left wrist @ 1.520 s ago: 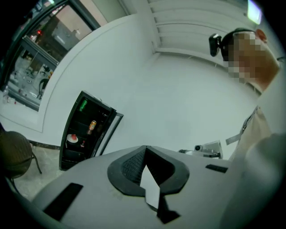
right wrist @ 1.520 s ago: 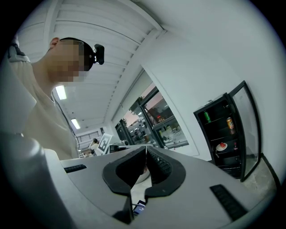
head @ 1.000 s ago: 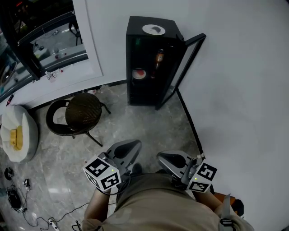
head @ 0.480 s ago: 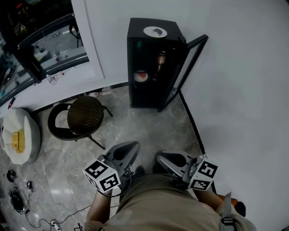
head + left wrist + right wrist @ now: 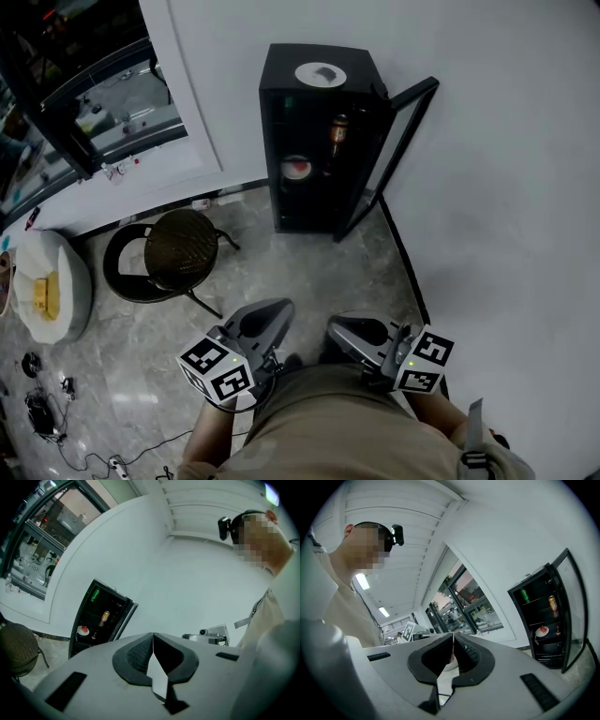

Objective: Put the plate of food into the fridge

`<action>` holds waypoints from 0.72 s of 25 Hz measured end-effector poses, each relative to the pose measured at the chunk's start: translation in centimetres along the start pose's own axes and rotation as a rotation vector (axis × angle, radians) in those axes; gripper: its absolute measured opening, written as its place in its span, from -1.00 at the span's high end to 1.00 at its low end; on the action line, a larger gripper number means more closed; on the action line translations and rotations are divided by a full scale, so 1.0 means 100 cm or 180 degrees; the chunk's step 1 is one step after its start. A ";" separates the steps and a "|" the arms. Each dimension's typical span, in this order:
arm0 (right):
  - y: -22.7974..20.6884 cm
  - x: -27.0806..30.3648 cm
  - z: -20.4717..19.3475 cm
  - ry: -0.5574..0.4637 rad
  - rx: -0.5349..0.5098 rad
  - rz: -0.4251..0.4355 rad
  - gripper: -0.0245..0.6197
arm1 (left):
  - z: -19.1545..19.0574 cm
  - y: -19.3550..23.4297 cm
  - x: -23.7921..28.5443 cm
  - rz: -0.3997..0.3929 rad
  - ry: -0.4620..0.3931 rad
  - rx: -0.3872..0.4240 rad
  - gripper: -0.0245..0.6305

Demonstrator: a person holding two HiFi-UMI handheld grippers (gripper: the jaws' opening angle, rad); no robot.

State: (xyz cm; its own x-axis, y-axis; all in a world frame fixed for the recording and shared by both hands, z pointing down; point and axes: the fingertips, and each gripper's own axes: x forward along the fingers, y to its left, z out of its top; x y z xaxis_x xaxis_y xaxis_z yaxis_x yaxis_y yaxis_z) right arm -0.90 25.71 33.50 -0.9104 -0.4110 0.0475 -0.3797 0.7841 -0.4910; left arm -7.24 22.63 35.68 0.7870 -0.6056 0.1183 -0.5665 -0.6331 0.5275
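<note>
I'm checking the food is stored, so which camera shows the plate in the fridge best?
The right gripper view: the plate shows clearly from the side, white with red in the middle. The head view shows the plate dimmer, from above; the left gripper view shows it small and far off.

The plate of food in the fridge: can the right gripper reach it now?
Probably not from here. The fridge door stands open and nothing blocks the plate of food, but the right gripper is far back across the floor, by the person's waist.
</note>
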 end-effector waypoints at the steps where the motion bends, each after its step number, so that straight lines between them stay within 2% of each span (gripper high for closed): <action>1: -0.005 -0.002 0.003 -0.0001 0.0003 0.0007 0.85 | 0.000 0.000 0.005 0.0006 0.0004 0.0002 0.89; 10: -0.049 -0.011 0.031 0.0040 0.0021 0.0088 0.85 | 0.016 0.008 0.052 0.0102 -0.0010 -0.0015 0.89; 18: -0.089 -0.023 0.047 -0.0002 0.0217 0.0202 0.85 | 0.023 0.010 0.088 0.0279 0.0050 0.0020 0.89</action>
State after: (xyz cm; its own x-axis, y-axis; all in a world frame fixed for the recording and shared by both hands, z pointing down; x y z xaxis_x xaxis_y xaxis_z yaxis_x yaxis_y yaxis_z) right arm 5.32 17.47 33.71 -0.9322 -0.3618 0.0139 -0.3091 0.7751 -0.5510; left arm -1.43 15.58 35.33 0.7380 -0.6512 0.1771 -0.6349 -0.5810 0.5093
